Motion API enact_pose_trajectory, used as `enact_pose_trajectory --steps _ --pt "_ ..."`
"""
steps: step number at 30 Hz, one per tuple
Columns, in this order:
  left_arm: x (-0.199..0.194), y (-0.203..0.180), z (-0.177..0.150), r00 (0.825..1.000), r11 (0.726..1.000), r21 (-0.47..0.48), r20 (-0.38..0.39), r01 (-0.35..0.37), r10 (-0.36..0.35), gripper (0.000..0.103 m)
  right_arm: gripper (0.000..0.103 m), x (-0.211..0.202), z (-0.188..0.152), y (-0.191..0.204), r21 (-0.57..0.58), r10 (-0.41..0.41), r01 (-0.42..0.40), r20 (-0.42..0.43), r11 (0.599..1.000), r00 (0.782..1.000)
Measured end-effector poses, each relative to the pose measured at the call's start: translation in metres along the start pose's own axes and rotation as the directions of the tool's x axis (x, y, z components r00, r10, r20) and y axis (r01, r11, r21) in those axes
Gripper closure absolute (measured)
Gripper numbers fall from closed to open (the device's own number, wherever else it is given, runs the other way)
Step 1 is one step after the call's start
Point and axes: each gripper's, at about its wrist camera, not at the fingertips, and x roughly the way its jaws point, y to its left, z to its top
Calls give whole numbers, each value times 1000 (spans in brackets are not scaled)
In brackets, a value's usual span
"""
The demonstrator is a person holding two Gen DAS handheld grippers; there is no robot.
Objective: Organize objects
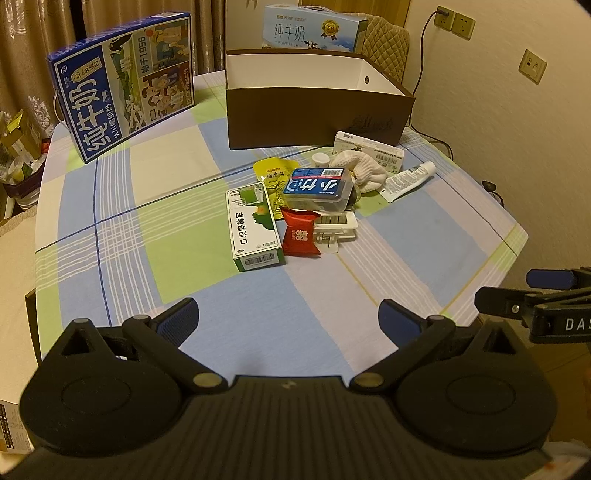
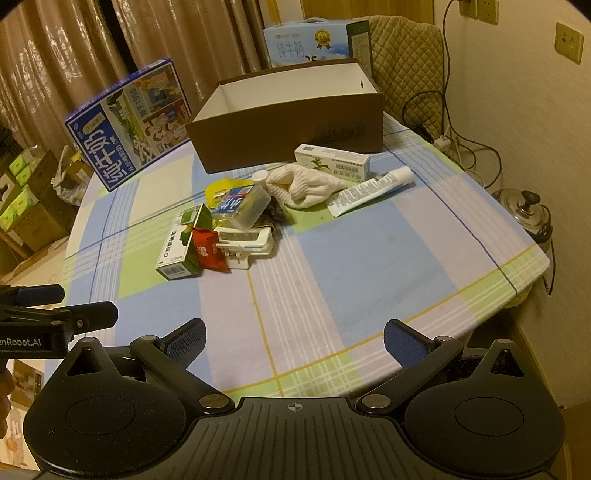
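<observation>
A pile of small items lies mid-table: a green-and-white medicine box (image 1: pixel 255 227) (image 2: pixel 181 251), a red packet (image 1: pixel 299 236) (image 2: pixel 207 250), a clear case with a blue label (image 1: pixel 318 188) (image 2: pixel 242 203), a white plastic clip (image 1: pixel 334 227) (image 2: pixel 245 243), a yellow pouch (image 1: pixel 271 173), a white knitted cloth (image 1: pixel 364 168) (image 2: pixel 303 184), a toothpaste tube (image 1: pixel 408 181) (image 2: pixel 369 190) and a long white box (image 2: pixel 332 158). Behind them stands an open brown box (image 1: pixel 314 110) (image 2: pixel 288 129). My left gripper (image 1: pixel 288 321) and right gripper (image 2: pixel 294 343) hover open over the near table edge, holding nothing.
A blue milk carton (image 1: pixel 122 85) (image 2: pixel 129 125) stands at the table's back left, and a pale milk carton (image 1: pixel 314 31) sits behind the brown box. A quilted chair (image 2: pixel 406 66) and wall cables are at the right, with a steel pot (image 2: pixel 526 214) below the table's edge.
</observation>
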Motion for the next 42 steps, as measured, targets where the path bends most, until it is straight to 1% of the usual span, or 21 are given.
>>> enact_pose_trajectory --steps 27,30,32,42 --pt "0 -3 5 1000 1000 -7 1 -14 14 1 2 -2 4 -8 5 14 -14 13 1000 1000" --pt "0 -3 5 1000 1000 -12 2 -19 19 1 2 -2 5 -9 5 15 -15 12 1000 1000" --pt "0 -3 4 999 999 -30 4 -36 36 1 3 -1 6 -11 5 16 -16 12 1000 1000" --pt "3 -4 6 999 999 -34 -1 -41 41 1 2 -1 8 -18 6 22 -22 11 1000 1000"
